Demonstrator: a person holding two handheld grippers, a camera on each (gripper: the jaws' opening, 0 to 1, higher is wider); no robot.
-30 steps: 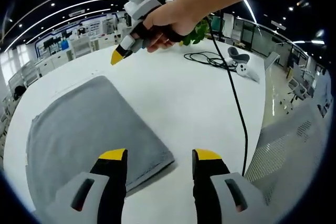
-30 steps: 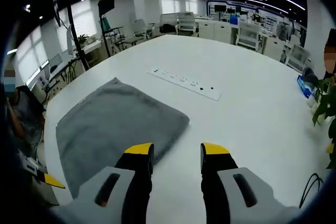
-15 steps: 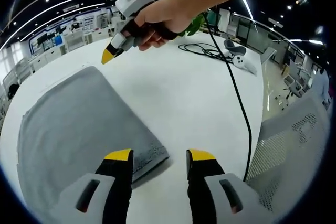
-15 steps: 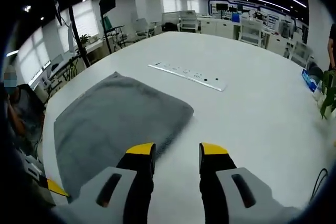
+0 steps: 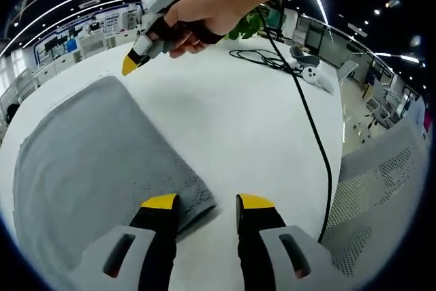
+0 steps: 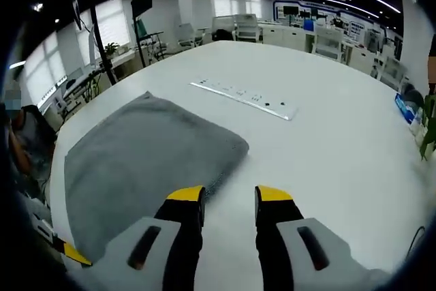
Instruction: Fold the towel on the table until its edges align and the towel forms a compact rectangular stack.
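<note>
A grey towel (image 5: pixel 88 161) lies flat on the round white table (image 5: pixel 238 120), folded into a rectangle. My left gripper (image 5: pixel 208 204) is open, low over the table, and the towel's near corner sits just ahead of its left jaw. A hand holds my right gripper (image 5: pixel 131 65) above the towel's far corner, yellow tip pointing down. In the right gripper view the towel (image 6: pixel 146 155) spreads to the left, and my right gripper (image 6: pixel 229 195) is open with the towel's edge just ahead of its left jaw. The left gripper's yellow tip (image 6: pixel 68 253) peeks in at the bottom left.
A black cable (image 5: pixel 306 127) runs across the table to a white controller (image 5: pixel 312 78) near a green plant (image 5: pixel 253 24). A mesh chair (image 5: pixel 381 189) stands at the right. A white power strip (image 6: pixel 242 99) lies beyond the towel. A seated person (image 6: pixel 27 141) is at the table's edge.
Both grippers' jaws have narrowed a little. The left gripper has come closer to the towel's near corner. The hand with the right gripper has shifted toward the towel's far corner.
</note>
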